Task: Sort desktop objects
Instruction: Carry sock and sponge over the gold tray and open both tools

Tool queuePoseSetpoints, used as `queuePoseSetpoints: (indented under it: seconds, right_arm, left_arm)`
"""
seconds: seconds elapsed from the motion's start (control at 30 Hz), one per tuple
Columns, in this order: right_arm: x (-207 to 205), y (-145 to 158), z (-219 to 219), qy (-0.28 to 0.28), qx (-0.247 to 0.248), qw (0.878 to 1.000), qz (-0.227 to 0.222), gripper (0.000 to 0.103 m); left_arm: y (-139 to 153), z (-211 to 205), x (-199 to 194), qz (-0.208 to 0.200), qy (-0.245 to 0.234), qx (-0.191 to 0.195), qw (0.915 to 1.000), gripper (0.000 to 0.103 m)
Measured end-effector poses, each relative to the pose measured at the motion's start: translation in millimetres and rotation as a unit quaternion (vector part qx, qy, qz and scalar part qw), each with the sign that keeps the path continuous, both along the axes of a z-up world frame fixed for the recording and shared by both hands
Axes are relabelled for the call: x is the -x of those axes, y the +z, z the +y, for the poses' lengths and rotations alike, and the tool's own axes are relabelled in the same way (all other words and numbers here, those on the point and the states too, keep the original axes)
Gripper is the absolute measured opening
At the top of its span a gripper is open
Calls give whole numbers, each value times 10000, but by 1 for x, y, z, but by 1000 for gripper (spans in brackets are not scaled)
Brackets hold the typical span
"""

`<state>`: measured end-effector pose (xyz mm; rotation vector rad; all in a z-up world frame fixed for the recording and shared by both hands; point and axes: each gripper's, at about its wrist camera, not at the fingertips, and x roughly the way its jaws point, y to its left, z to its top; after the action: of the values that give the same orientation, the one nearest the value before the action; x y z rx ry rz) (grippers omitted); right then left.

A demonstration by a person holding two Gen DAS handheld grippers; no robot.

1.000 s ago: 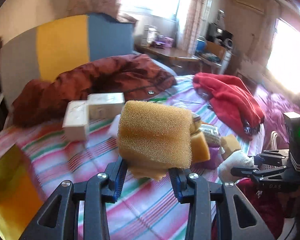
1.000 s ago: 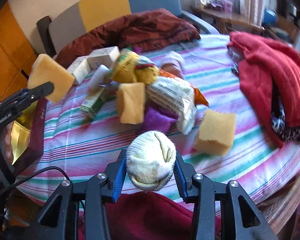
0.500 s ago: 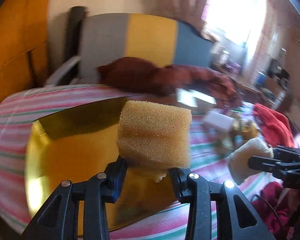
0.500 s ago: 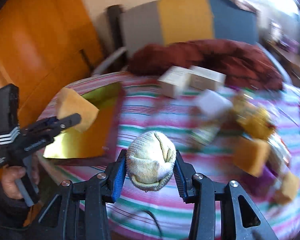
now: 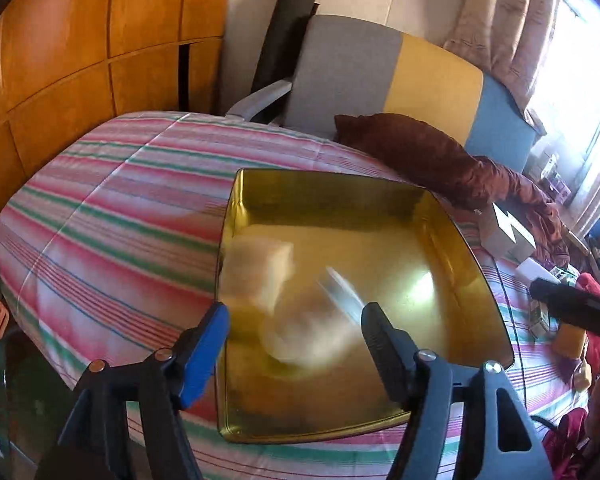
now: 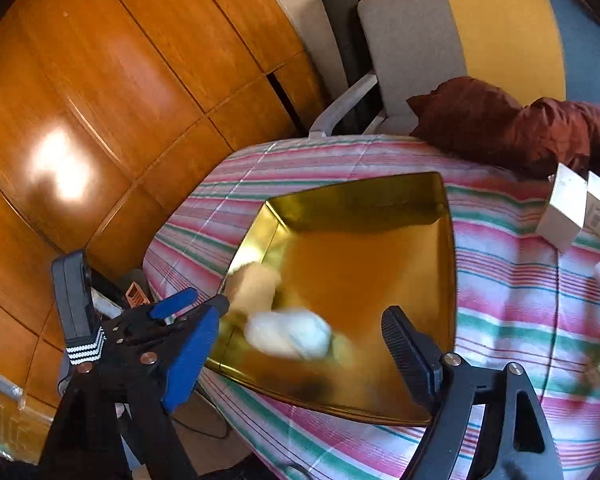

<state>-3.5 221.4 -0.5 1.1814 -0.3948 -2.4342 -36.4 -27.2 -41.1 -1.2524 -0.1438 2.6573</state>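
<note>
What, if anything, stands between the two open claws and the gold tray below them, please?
Nothing visible does. The left claw and right claw, jaws just opened, hang over the square gold metal tray. The yellow sponge block and white rolled sock, both blurred, are already at the tray.

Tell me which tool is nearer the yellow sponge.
Left. Both tools' jaws have just been opening, empty. The left tool sits beside the sponge at the tray's corner; the right tool is farther, over the sock.
</note>
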Motion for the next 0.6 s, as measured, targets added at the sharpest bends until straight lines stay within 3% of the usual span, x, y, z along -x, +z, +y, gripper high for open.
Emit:
queuePoseSetpoints:
  seconds: [0.2, 0.37, 0.47, 0.6]
  right_arm:
    - [-11, -21, 11, -260, -477, 9983, -191, 86]
    - [-22, -33, 40, -645, -627, 9954, -332, 88]
    - [-29, -37, 53, -849, -656, 9936, -347, 90]
    - [-37, -41, 79, -1136, -676, 9905, -384, 91]
  left_arm:
    - [-1, 8, -5, 34, -99, -197, 9998, 71]
    - [12, 21, -9, 203, -260, -300, 9990, 71]
    - [13, 29, -6, 74, -335, -472, 9983, 70]
    - [14, 51, -5, -21, -621, -276, 9977, 69]
